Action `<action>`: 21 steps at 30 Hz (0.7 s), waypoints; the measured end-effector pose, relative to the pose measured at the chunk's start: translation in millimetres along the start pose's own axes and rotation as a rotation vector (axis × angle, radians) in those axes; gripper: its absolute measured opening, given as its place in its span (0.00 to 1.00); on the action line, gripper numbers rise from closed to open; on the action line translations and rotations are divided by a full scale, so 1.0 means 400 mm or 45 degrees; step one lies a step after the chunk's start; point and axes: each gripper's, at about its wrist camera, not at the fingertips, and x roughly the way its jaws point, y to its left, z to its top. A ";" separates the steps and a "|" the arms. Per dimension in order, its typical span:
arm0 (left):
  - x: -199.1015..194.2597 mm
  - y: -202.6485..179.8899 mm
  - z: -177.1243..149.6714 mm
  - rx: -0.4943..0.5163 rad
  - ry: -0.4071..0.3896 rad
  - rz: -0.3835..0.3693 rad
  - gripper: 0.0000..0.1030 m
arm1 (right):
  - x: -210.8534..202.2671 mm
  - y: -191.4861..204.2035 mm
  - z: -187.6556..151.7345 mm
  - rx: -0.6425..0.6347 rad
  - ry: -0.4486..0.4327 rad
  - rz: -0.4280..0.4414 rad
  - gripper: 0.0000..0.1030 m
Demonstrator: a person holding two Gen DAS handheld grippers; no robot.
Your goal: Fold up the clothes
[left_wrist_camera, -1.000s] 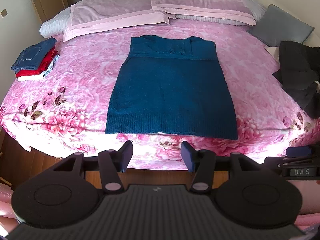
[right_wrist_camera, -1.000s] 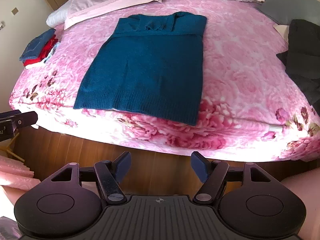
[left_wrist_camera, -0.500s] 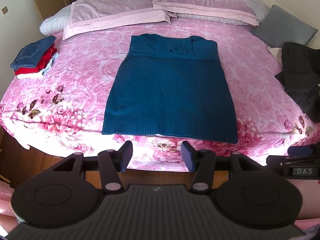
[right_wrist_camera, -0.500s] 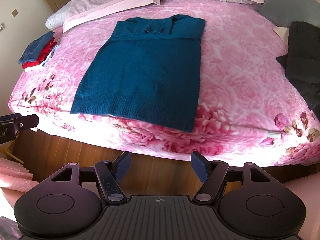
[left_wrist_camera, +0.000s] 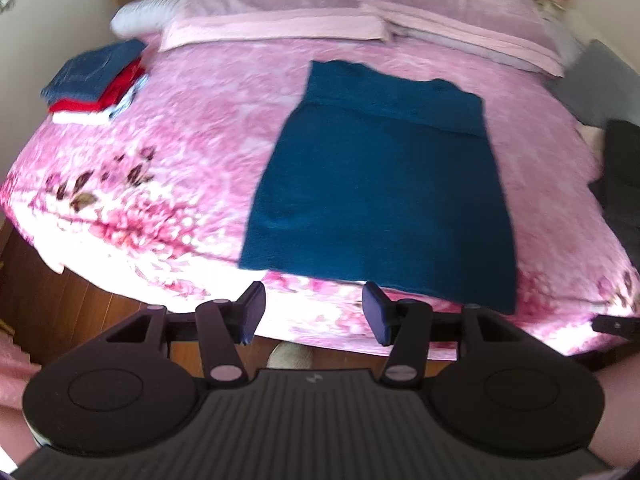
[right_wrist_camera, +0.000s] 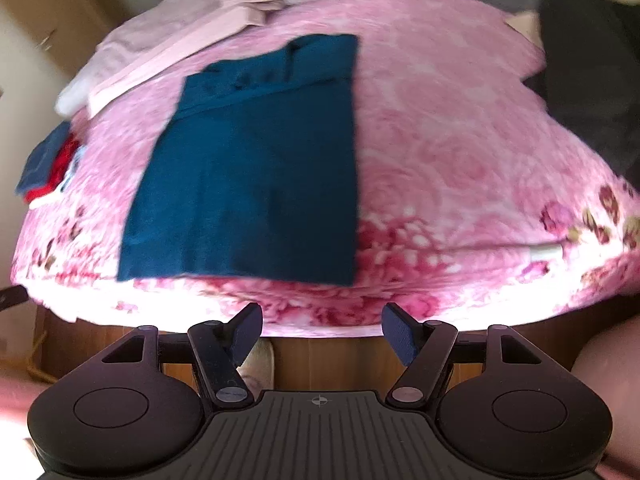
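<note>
Indoors, a teal knit sweater point(left_wrist_camera: 380, 184) lies flat on a pink floral bedspread point(left_wrist_camera: 180, 160), its hem at the bed's near edge. Both the left gripper point(left_wrist_camera: 314, 312) and right gripper point(right_wrist_camera: 322, 330) hover short of it, jaws wide and empty. Folded clothes point(left_wrist_camera: 96, 80) sit stacked near pale pink pillows point(left_wrist_camera: 280, 12). No writing is legible; wooden floor point(left_wrist_camera: 60, 300) shows below.

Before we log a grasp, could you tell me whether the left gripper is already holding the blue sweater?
No, the left gripper is open and empty, short of the blue sweater lying flat on the bed.
</note>
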 end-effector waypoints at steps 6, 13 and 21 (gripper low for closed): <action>0.099 0.113 0.049 -0.104 0.050 -0.006 0.48 | 0.104 -0.045 0.017 0.115 0.047 -0.057 0.67; 0.310 0.210 0.141 -0.138 0.097 -0.131 0.47 | 0.236 -0.053 0.076 0.216 0.044 0.011 0.67; 0.546 0.326 0.153 -0.137 0.061 -0.318 0.45 | 0.390 -0.178 0.081 0.439 -0.077 0.169 0.67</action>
